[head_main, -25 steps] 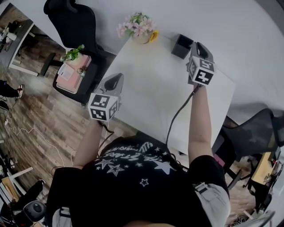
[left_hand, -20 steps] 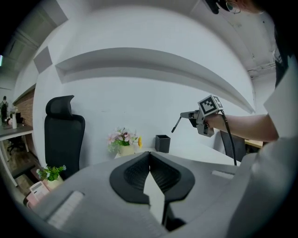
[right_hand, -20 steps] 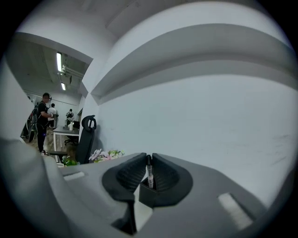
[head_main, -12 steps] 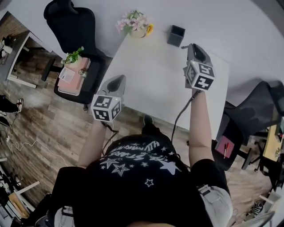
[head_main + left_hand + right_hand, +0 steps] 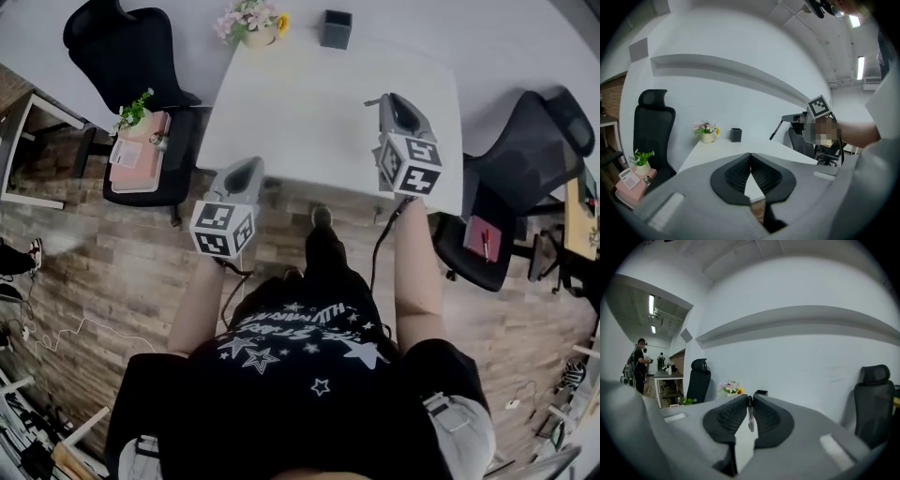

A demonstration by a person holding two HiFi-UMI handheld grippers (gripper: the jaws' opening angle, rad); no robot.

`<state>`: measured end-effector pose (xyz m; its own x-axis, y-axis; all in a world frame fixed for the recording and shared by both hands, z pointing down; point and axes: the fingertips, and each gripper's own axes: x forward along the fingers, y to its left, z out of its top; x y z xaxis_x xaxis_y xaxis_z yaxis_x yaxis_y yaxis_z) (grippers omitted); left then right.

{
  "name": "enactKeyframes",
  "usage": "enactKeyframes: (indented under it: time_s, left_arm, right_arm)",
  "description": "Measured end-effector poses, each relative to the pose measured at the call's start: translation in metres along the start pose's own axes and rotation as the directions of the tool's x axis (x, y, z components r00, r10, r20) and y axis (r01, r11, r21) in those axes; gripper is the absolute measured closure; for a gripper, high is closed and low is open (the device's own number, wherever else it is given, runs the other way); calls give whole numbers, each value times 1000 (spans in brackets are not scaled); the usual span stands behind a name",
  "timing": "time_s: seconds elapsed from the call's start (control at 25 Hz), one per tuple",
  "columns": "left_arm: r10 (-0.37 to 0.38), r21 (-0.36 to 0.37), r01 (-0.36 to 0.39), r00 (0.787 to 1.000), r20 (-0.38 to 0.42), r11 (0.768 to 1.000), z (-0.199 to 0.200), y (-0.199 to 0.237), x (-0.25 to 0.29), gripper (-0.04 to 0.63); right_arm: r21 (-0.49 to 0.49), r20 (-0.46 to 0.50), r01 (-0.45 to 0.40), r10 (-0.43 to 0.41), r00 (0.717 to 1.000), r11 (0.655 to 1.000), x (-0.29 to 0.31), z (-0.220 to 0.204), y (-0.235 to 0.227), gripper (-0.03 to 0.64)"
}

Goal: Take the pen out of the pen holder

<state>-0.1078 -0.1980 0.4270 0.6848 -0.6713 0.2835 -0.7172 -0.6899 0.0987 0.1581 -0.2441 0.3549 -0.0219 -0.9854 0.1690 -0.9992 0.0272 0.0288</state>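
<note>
The black square pen holder (image 5: 336, 28) stands at the far edge of the white table (image 5: 309, 122), well ahead of both grippers. My right gripper (image 5: 385, 101) is over the table's near right part, shut on a slim dark pen (image 5: 750, 414) that stands upright between its pads. The left gripper view shows that pen (image 5: 776, 131) sticking out of the right gripper (image 5: 806, 118). My left gripper (image 5: 246, 169) hovers at the table's near left edge, its jaws shut with nothing between them (image 5: 750, 156). The holder (image 5: 736, 135) (image 5: 761, 392) is small and distant in both gripper views.
A flower pot (image 5: 250, 22) sits left of the holder. A black office chair (image 5: 141, 84) holding a small plant and a pink box stands left of the table, and another chair (image 5: 516, 178) stands on the right. People stand far off at a desk (image 5: 640, 363).
Both grippers have drawn back from the holder toward the table's near edge, the right one carrying the pen. The person has stepped back, so the table now lies farther ahead.
</note>
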Motion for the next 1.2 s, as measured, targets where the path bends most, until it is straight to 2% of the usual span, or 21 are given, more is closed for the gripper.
enactKeyframes:
  time_s: [0.2, 0.4, 0.68, 0.96, 1.2]
  left_arm:
    - [-31, -7, 31, 999, -10, 999, -18, -27, -26, 584]
    - [-57, 14, 57, 998, -27, 998, -30, -45, -38, 584]
    - [-73, 25, 75, 996, -42, 997, -37, -77, -37, 584]
    - [-76, 22, 78, 995, -59, 997, -50, -128, -44, 584]
    - [-89, 48, 93, 994, -67, 995, -54, -181, -67, 584]
  right_arm:
    - [39, -52, 4, -2, 999, 999, -57, -35, 17, 575]
    - [56, -64, 15, -12, 998, 998, -93, -51, 22, 575]
    - [88, -88, 30, -22, 996, 996, -135, -69, 11, 575]
    - [103, -105, 21, -10, 994, 994, -196, -90, -5, 575]
    - [134, -102, 20, -6, 995, 991, -254, -104, -18, 575]
